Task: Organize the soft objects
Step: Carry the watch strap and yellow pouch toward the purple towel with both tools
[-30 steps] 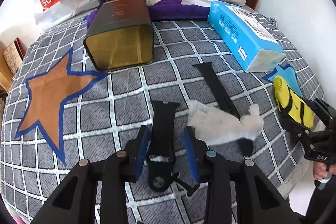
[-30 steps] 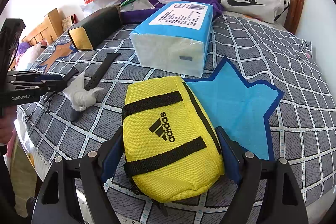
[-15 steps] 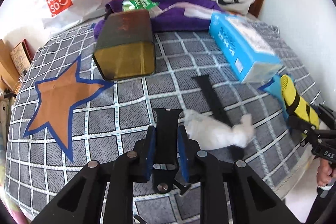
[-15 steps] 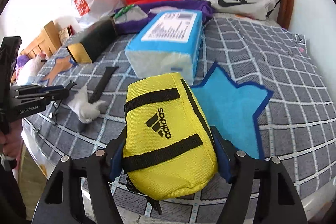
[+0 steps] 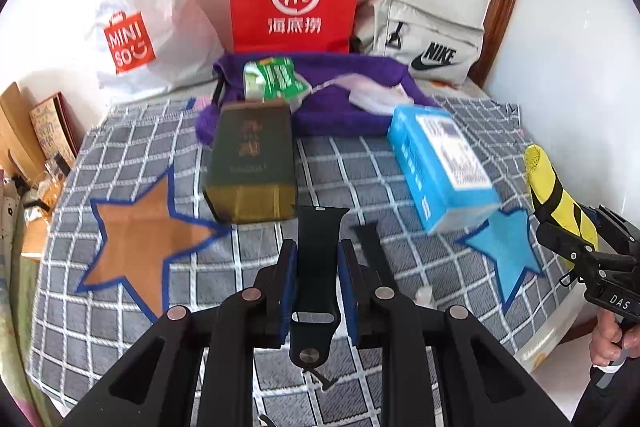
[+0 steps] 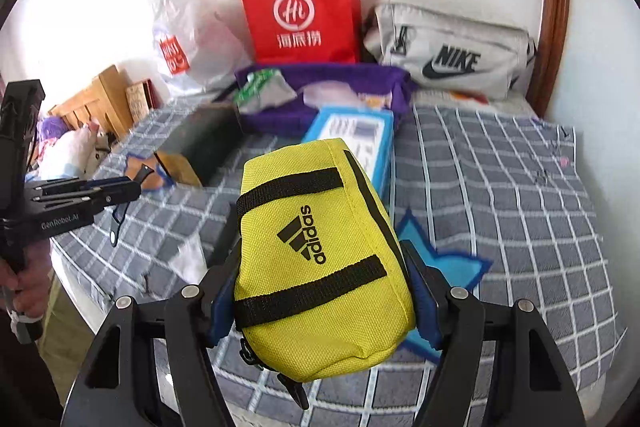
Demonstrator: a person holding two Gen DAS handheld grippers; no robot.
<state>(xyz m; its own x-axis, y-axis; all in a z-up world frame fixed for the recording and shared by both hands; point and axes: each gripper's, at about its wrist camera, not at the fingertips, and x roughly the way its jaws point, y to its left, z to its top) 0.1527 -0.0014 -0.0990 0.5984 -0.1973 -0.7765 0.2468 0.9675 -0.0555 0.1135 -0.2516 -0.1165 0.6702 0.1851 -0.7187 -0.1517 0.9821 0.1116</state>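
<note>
The yellow pouch [image 6: 320, 259] looks light and squashy; the right gripper [image 6: 320, 291] has its jaws clamped across its lower body, lifted above the blue star patch [image 6: 452, 267], and its fabric dents under the pads. The black watch strap [image 5: 318, 267] is thin, floppy rubber (probably slippery), pinched at mid-length by the left gripper [image 5: 318, 283], jaws nearly together, clear of the bed [image 5: 120, 327]. Ahead lie the dark tin [image 5: 252, 167], the blue tissue pack [image 5: 440, 163] and the second strap [image 5: 374, 255], near any set-down path.
</note>
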